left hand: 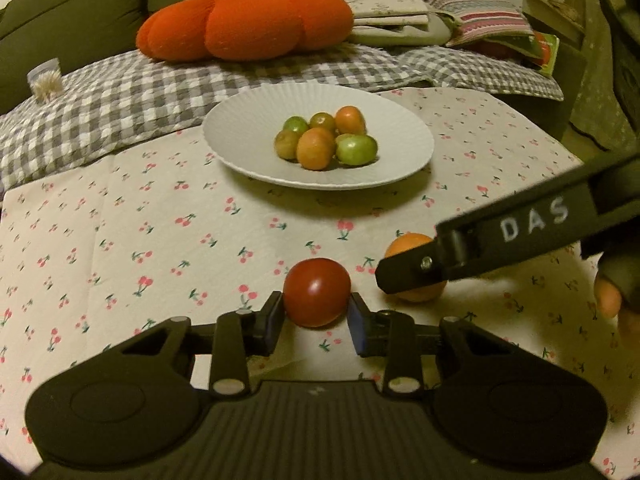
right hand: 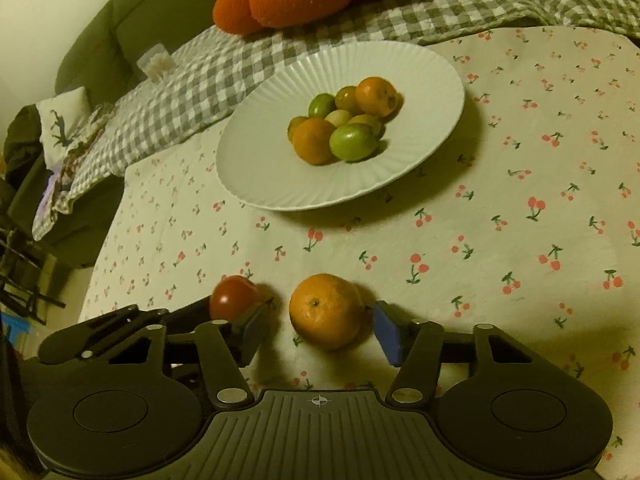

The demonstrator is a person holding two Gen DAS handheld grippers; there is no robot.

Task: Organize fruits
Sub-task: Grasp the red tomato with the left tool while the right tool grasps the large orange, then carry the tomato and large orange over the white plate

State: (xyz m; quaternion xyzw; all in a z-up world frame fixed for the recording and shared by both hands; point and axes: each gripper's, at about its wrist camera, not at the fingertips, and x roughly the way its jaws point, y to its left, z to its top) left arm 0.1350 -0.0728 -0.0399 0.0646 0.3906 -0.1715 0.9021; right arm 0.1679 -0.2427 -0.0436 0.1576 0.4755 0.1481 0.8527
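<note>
A green sofa (left hand: 80,4) fills the back of the scene, with a grey checked blanket (left hand: 120,100) spread over its seat and a big orange pumpkin-shaped cushion (left hand: 244,22) lying on the blanket; folded cloths and a striped pillow (left hand: 480,16) are stacked to the right of the cushion. In front, the tabletop is covered by a white cloth printed with small cherries (left hand: 140,220). A white ribbed plate (left hand: 248,120) stands on the cloth toward the sofa and holds a heap of small fruits (left hand: 326,136) — some green, some orange, touching one another. Nearer the cameras, two loose fruits lie on the cloth well apart from the plate. The left gripper (left hand: 316,312) has its two blue-padded fingers on either side of a red tomato (left hand: 317,292), touching or all but touching it, though whether it truly squeezes the fruit cannot be told. Just to the right of the tomato sits an orange (right hand: 326,310). The right gripper (right hand: 320,332) is spread wide around that orange — one pad is close to the fruit's right side, the other stands off with a clear gap, so nothing is grasped.
</note>
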